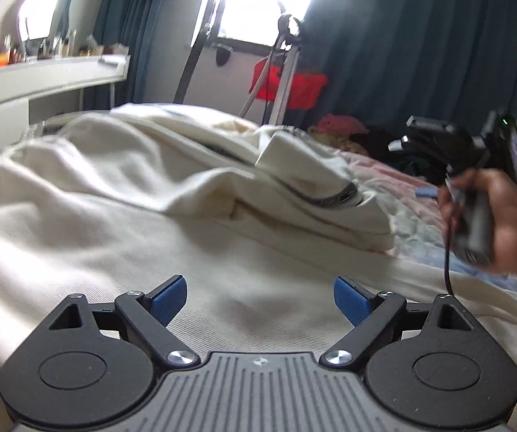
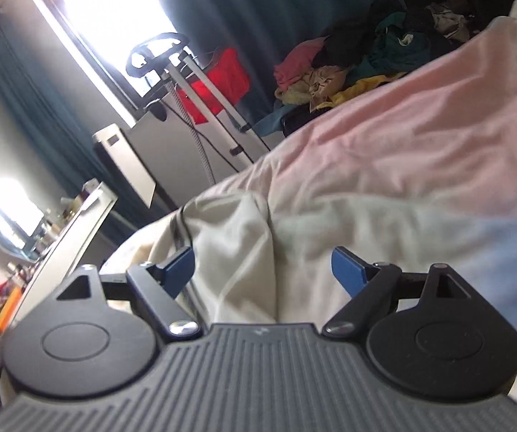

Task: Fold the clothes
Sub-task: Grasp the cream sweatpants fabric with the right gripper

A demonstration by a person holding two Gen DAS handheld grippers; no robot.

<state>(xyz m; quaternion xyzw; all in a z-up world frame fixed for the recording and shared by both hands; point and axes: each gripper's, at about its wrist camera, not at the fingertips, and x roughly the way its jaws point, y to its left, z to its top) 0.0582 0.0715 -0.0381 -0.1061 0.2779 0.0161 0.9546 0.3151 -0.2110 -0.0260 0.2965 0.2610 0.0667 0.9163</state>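
Cream garment (image 1: 172, 165) rumpled across the bed (image 2: 420, 136), left gripper (image 1: 260, 298) gaping empty above it, right gripper (image 2: 262, 270) spread wide, tilted, empty, at its edge

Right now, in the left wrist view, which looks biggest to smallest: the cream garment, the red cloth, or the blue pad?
1. cream garment
2. red cloth, though farther away
3. blue pad, though nearest the camera
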